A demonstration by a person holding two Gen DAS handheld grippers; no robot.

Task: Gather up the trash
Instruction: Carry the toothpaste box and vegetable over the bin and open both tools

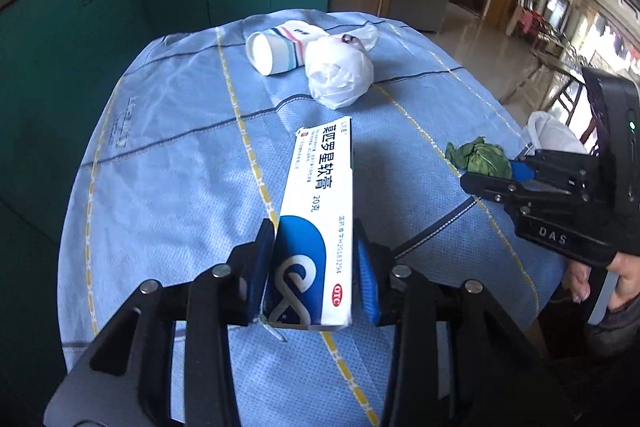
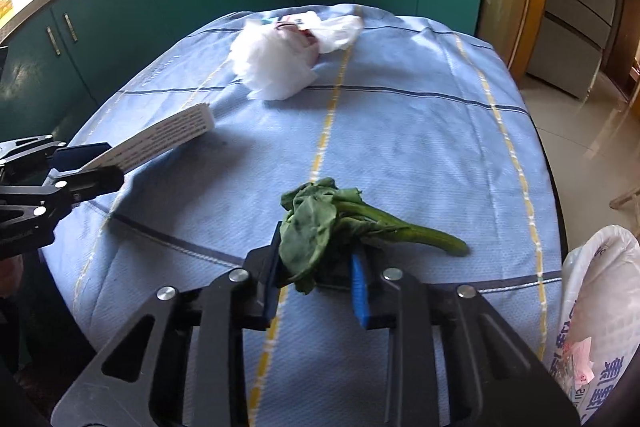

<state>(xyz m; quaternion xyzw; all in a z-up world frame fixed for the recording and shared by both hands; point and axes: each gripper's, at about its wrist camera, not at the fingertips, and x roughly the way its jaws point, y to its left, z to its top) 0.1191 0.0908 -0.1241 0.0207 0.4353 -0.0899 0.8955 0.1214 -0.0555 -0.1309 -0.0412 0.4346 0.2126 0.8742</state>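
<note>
Two grips are made: the left gripper [image 1: 316,275] pinches the ointment box [image 1: 320,223], the right gripper [image 2: 316,279] the wilted greens [image 2: 320,227] above the tablecloth [image 2: 420,147]; carry both steadily to the trash bag [image 2: 600,307].

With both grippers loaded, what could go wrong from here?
1. The left gripper clamps only one end of the long ointment box; it may pivot or slip.
2. The right gripper pinches limp leaves of the wilted vegetable; the stalk sticks out and could tear free.
</note>
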